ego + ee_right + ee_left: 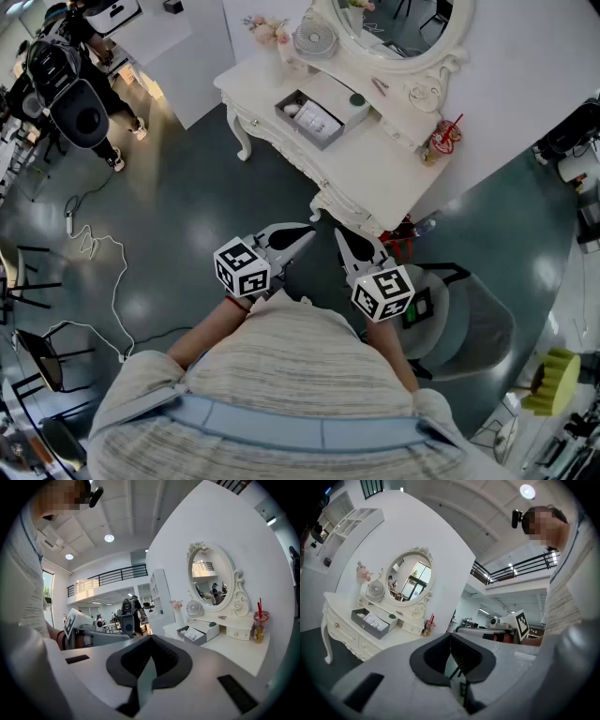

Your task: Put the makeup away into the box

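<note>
A grey open box (314,120) with white items in it stands on the white dressing table (380,161), also seen as the box (370,620) and the box (194,633) in the gripper views. A small green round compact (357,99) lies just behind it, and a thin item (380,86) rests on the shelf under the oval mirror (394,23). My left gripper (302,236) and right gripper (343,236) are held close to the body, well short of the table, both shut and empty. The left gripper (450,637) and the right gripper (151,638) show their jaws meeting at the tips.
A small fan (314,39), pink flowers (267,30) and a drink cup with a red straw (442,139) stand on the table. A grey chair (469,323) is to my right. A camera rig (70,94), a person and floor cables (94,248) are at left.
</note>
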Motion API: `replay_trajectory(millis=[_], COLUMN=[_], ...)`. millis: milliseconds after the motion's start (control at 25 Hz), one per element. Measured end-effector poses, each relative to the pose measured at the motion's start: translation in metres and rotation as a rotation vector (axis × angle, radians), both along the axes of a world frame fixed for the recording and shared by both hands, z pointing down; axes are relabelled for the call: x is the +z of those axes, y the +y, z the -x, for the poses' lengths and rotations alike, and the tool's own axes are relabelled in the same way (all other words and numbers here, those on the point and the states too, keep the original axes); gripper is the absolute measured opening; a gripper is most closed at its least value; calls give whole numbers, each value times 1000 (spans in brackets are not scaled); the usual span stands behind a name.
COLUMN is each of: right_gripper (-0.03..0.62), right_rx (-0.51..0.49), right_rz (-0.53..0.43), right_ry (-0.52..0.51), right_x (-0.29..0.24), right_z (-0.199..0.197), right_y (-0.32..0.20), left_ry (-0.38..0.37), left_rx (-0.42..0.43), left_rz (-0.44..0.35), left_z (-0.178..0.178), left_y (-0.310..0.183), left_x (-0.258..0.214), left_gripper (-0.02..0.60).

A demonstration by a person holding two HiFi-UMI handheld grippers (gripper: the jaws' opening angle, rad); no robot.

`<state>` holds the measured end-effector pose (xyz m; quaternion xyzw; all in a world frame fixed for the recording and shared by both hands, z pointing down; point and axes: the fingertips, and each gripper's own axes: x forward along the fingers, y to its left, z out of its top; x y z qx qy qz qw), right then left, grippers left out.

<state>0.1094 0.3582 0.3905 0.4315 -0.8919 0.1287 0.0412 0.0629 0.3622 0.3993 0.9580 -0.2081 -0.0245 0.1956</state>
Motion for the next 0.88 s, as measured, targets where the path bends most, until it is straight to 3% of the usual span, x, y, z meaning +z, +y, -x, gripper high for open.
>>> replay_trajectory(millis=[520, 760, 880], right_gripper=[8, 11, 11], right_rx=[6, -34, -36], right_rz=[1, -16, 0], right_ry=[4, -155, -145], right_x=[0, -15, -11], right_z=[-11, -9, -9], right_y=[-8, -11, -15], left_ry=[10, 10, 10], left_rx=[-17, -13, -6], left_rz=[5, 9, 12], left_z=[-4, -7, -10], left_y=[-10, -15, -19], left_x=[-1, -2, -2], left_gripper=[14, 14, 14])
